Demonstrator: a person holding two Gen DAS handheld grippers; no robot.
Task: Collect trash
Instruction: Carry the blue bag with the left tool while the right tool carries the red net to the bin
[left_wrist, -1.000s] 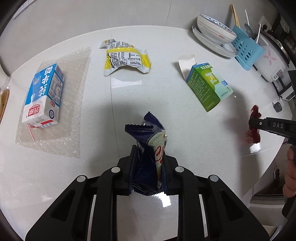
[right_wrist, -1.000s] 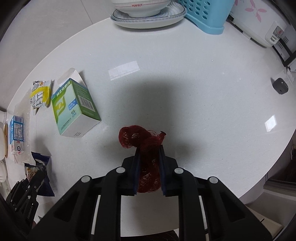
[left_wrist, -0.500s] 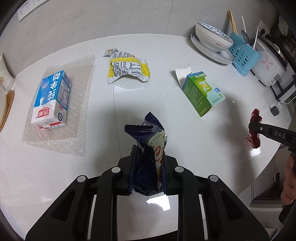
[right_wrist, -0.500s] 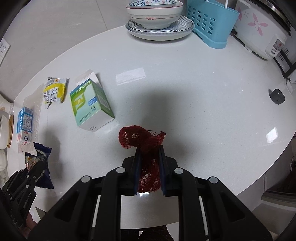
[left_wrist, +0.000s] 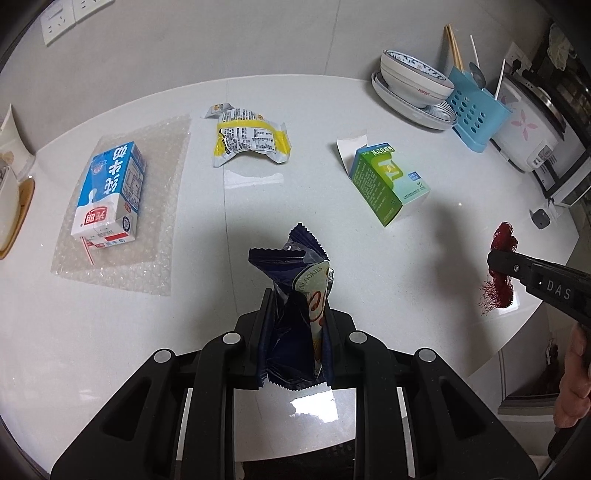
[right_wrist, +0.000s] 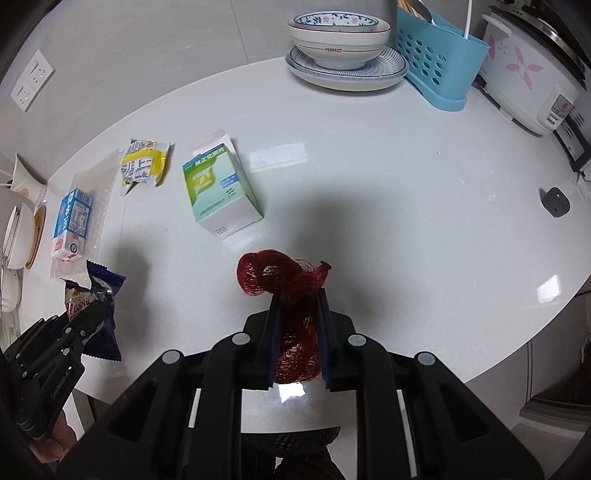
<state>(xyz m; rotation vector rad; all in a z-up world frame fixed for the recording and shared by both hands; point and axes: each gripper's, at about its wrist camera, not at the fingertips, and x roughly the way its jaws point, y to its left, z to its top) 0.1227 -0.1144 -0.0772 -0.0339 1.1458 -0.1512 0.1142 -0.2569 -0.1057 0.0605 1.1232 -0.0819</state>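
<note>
Left wrist view: the left gripper (left_wrist: 295, 317) is clamped on a blue wrapper (left_wrist: 295, 295), held above the table (left_wrist: 369, 258). A milk carton (left_wrist: 109, 194) lies on bubble wrap (left_wrist: 155, 236); a yellow packet (left_wrist: 251, 137) and green box (left_wrist: 388, 181) lie apart. Right wrist view: the right gripper (right_wrist: 297, 321) is clamped on red netting (right_wrist: 284, 295) above the table (right_wrist: 406, 184). The green box (right_wrist: 219, 192) lies ahead to the left.

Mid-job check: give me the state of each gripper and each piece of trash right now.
left gripper: shut on the blue wrapper, lifted.
right gripper: shut on the red net, lifted.
milk carton: lying on the bubble wrap.
yellow wrapper: crumpled on the table.
green box: flap open.
</note>
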